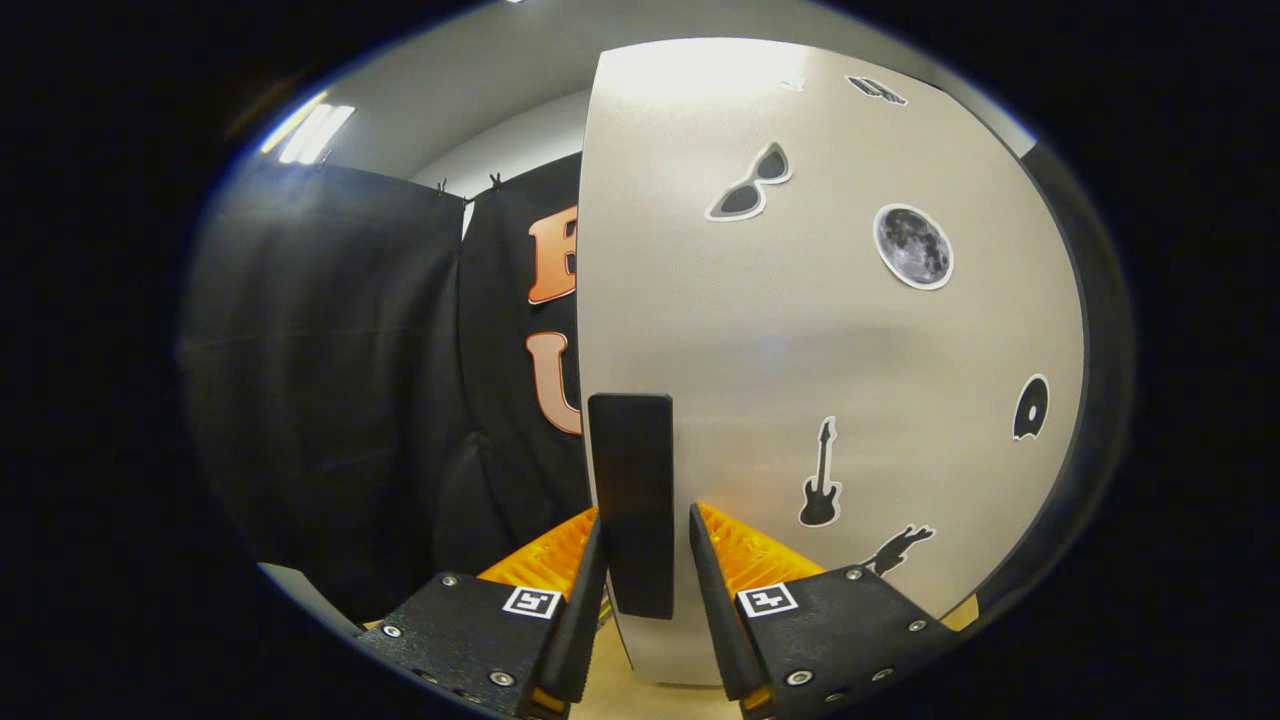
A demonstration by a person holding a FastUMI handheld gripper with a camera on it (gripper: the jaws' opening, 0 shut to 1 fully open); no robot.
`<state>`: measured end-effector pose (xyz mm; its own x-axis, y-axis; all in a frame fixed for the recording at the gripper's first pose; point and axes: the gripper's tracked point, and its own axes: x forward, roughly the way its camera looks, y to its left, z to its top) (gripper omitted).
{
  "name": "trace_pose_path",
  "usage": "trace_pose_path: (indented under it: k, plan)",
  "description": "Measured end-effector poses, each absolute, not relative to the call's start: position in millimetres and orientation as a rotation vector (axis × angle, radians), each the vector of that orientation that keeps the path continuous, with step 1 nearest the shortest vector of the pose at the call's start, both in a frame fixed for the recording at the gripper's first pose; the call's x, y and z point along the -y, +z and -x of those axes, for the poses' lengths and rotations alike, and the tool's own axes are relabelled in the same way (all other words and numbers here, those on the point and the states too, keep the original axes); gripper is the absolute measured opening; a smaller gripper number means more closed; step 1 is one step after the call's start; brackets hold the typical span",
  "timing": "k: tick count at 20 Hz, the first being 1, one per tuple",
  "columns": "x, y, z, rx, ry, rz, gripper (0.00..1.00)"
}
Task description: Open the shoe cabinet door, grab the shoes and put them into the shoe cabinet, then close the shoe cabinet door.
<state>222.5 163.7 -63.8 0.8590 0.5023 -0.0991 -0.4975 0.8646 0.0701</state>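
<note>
Tongs straddle the door handle, a flat dark upright bar at the free edge of the shoe cabinet door. Whether both fingers press it, I cannot tell; slim gaps seem to show. Door: smooth pale panel, glossy, dotted with stickers. Best: clamp firmly, pull along the hinge arc, keep wrist level.
</note>
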Motion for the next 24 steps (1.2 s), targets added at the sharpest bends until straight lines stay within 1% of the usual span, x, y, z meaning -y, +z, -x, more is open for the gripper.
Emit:
trace_pose_path:
  k: [2,4,8,13,16,17,24]
  plan:
    - [-166,-67,-225,-0.120,0.519,-0.039,0.49]
    - [-168,-77,-227,-0.158,0.514,-0.032,0.45]
    - [-168,-76,-230,-0.125,0.491,-0.017,0.45]
    - [-168,-76,-232,-0.136,0.492,-0.028,0.45]
    - [-165,-74,-229,-0.138,0.460,-0.030,0.45]
    - [-163,-72,-226,-0.133,0.452,-0.040,0.47]
    - [-121,-37,-173,-0.075,0.352,-0.049,0.48]
